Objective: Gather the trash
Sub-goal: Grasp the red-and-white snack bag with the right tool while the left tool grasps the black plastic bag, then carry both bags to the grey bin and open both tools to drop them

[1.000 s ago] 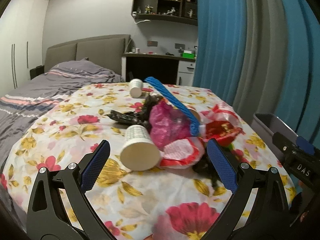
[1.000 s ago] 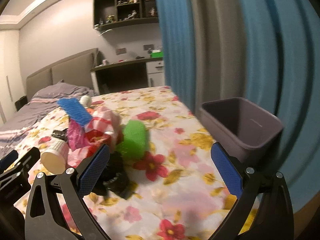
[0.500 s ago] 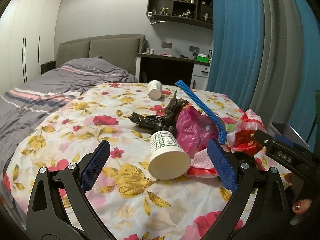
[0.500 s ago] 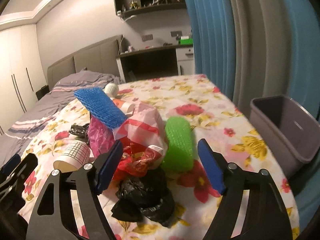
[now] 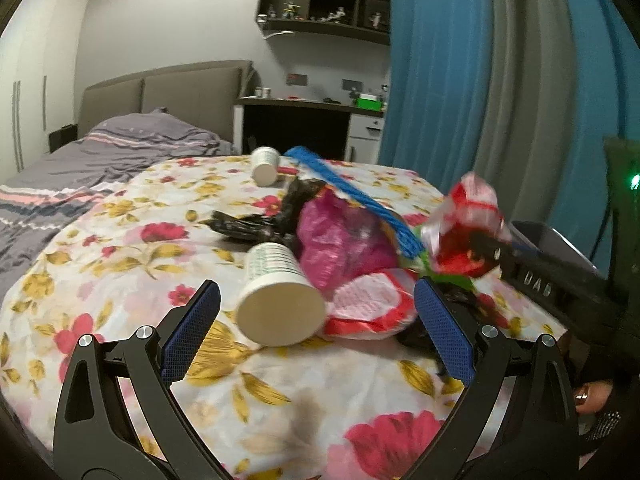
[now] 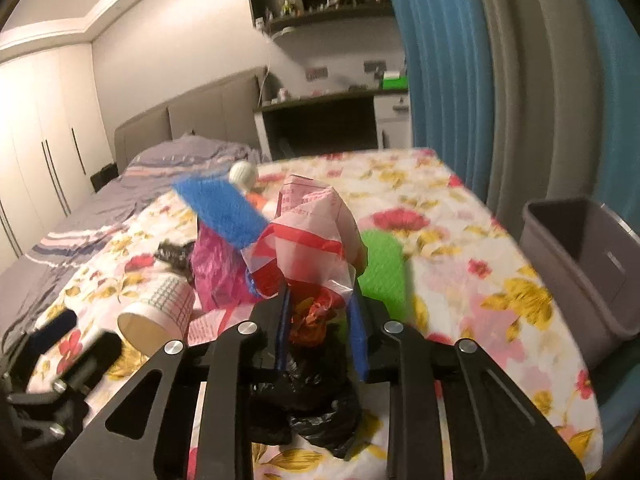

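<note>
Faintly, raised letters reading roughly "DAS" show on the right gripper's [image 6: 318, 328] black body in the left wrist view; the print on the red-and-white plastic bag [image 6: 316, 236] is too blurred to read. That gripper's 2 blue pads pinch the bag's crumpled lower end, above a black bag [image 6: 316, 412]. Meanwhile the left gripper [image 5: 316, 336] is spread wide around a tipped paper cup [image 5: 280, 304] on the floral tablecloth [image 5: 120, 248], touching nothing
</note>
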`<state>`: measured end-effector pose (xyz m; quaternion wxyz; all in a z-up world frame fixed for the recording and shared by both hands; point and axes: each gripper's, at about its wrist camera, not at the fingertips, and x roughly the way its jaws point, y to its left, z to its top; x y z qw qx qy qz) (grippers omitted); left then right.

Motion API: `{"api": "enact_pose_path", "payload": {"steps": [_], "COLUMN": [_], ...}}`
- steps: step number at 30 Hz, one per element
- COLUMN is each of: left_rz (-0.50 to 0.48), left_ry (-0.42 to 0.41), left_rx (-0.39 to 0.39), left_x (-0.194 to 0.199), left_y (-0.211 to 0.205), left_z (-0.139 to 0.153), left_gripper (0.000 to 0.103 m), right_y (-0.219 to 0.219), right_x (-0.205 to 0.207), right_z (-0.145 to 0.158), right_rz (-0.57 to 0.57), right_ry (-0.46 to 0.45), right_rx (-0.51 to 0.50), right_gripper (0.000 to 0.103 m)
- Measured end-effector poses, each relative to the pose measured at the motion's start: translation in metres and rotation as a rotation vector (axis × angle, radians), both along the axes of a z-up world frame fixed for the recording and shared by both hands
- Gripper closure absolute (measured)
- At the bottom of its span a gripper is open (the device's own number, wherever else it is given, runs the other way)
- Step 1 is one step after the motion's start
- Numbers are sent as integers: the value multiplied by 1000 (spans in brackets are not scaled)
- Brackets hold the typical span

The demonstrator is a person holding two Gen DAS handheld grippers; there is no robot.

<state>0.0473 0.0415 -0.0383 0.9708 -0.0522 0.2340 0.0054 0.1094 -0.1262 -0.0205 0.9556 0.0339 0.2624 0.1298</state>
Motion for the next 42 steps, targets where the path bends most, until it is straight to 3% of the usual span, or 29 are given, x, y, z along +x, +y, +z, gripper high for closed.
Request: {"api": "enact_pose_path", "payload": {"steps": [5,9,13,20,25,32,42], "left_rz": [-85,-168,-220,-263,-292,-314,-397], "left_ry": [25,77,163,281,303,252,87], "left_rx": [-17,-44,-79,-156,-164,-174,-158], "left_x": [1,8,19,35,36,28,4], "left_y": [-20,-40,-53,-60,-66,-66,-80], "left_z": [-4,-14,-29,-51,-58,-48,5], "left_gripper": [7,15,37,62,102,103,103], "right_y": [-21,-40,-56,-75,-80,-86,-105], "right_x": [-20,-32,-39,-45,-47,-53,-66], "right_z": [16,19,20,18,16,18,28], "right_rz": [-37,-69,-96,-123,-126,-137,-196], "right_ry": [-76,-87,-85,-82,-82,-91,-135], "right_rx": [12,26,38,54,61,58,44], "right_gripper": [77,77,77,77,77,77,77]}}
